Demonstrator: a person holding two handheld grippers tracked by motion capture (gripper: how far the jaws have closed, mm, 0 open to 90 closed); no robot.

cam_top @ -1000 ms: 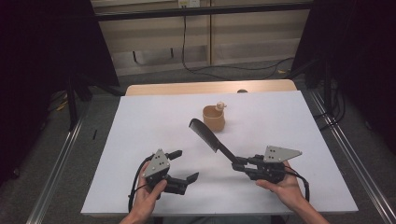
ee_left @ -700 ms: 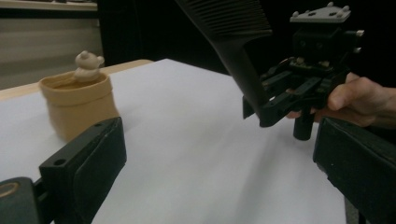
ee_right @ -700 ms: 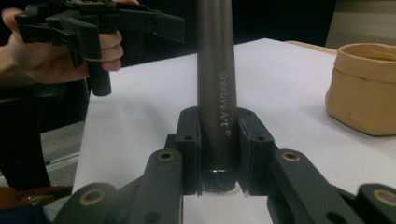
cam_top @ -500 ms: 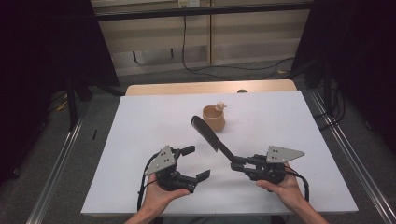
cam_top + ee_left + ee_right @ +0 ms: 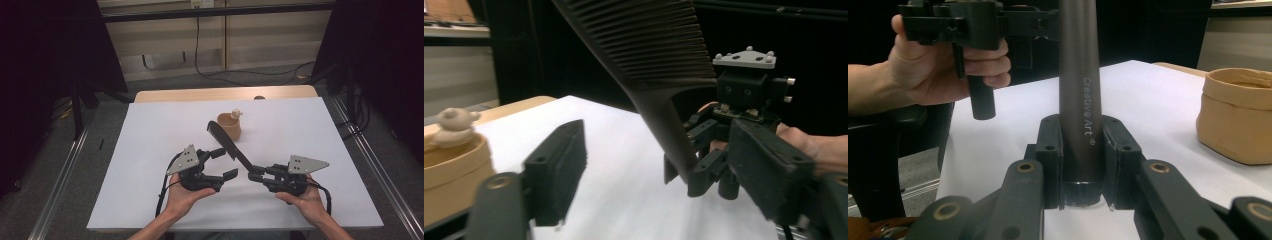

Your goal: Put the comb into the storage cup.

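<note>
Right gripper [image 5: 256,173] clenched on comb [image 5: 226,141] handle, teeth up at 11 o'clock; left gripper [image 5: 226,163] fingers released, just closing in (nothing between them yet), likely for a handover.

Left gripper [image 5: 220,163]: black moulded plastic body with a cylindrical black handle and two flat rectangular black jaw blocks carried on hinged black link arms. A grey three-cornered plate sits on top, fixed with several small dark screws. A black cable loops from its near left side.

Right gripper [image 5: 254,173]: same black build, same grey three-cornered plate; in the left gripper view small pale round studs stand on that plate. A black cable trails off its right side. Link arms show round brass-coloured pivot bushings.

Person: both forearms bare, no sleeves, gloves or wristwear visible.
</note>
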